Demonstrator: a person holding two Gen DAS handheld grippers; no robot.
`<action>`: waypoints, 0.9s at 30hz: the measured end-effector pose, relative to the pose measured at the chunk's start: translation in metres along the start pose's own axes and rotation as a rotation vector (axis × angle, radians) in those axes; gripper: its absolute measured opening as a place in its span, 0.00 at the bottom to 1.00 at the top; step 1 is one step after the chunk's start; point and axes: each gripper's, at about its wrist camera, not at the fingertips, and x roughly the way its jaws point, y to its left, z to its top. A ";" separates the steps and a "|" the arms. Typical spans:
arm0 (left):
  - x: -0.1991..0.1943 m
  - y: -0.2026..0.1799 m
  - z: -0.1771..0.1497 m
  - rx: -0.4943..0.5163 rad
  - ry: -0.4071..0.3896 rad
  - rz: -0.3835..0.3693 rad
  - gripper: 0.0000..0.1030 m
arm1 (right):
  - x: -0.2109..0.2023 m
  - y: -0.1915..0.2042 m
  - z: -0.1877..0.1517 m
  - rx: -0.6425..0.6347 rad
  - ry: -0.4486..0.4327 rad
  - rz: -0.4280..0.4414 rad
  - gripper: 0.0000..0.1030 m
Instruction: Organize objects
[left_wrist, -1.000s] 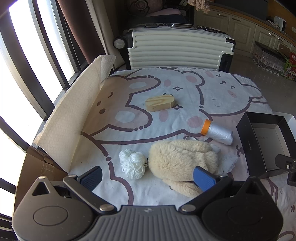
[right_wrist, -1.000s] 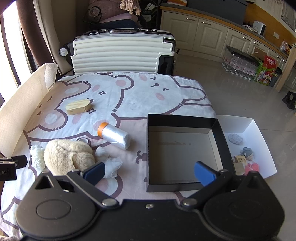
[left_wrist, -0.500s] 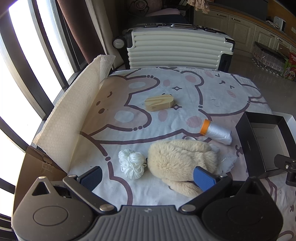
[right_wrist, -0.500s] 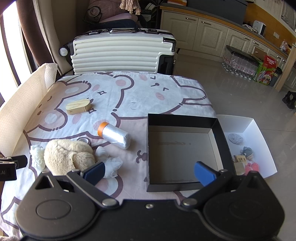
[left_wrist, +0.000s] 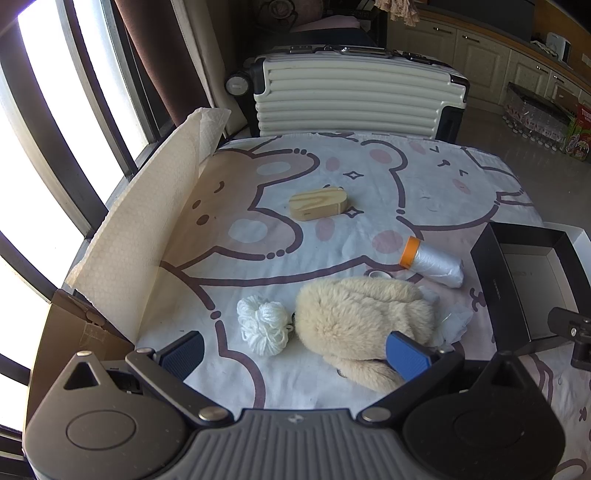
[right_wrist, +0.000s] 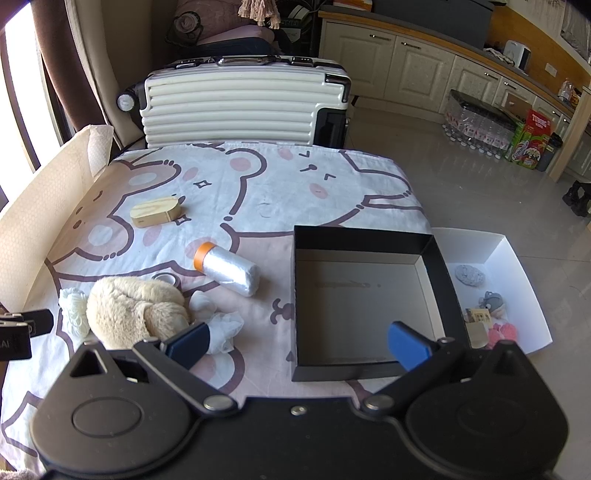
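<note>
Both my left gripper (left_wrist: 295, 350) and right gripper (right_wrist: 297, 341) gape wide, empty; fluffy cream plush toy (left_wrist: 362, 317) lies slumped just ahead of my left, touching white yarn ball (left_wrist: 263, 326).

I see table under bear-print cloth (right_wrist: 258, 184). On cloth: wooden case (left_wrist: 318, 203) toward far side, alone. Orange-capped roll of clear plastic (left_wrist: 434, 261) on its side, mid-table. Small tape ring (right_wrist: 167, 279) touching far edge of cream plush toy (left_wrist: 360, 314). White yarn bundle (left_wrist: 263, 326) just beside plush, on window side. Crumpled white plastic (right_wrist: 218, 325) against plush's other side. Open black box (right_wrist: 364, 240) at right edge, inside bare. Paper towel sheet (left_wrist: 147, 229) stands along window edge.
</note>
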 end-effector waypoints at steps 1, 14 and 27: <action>0.000 0.000 0.000 0.000 0.000 0.000 1.00 | 0.000 0.000 0.000 0.000 0.000 0.000 1.00; 0.000 0.000 -0.001 -0.002 0.001 0.002 1.00 | 0.001 0.000 0.000 0.004 0.001 -0.006 1.00; 0.000 0.000 -0.003 -0.006 0.003 0.003 1.00 | 0.001 -0.002 -0.002 0.006 0.001 -0.009 1.00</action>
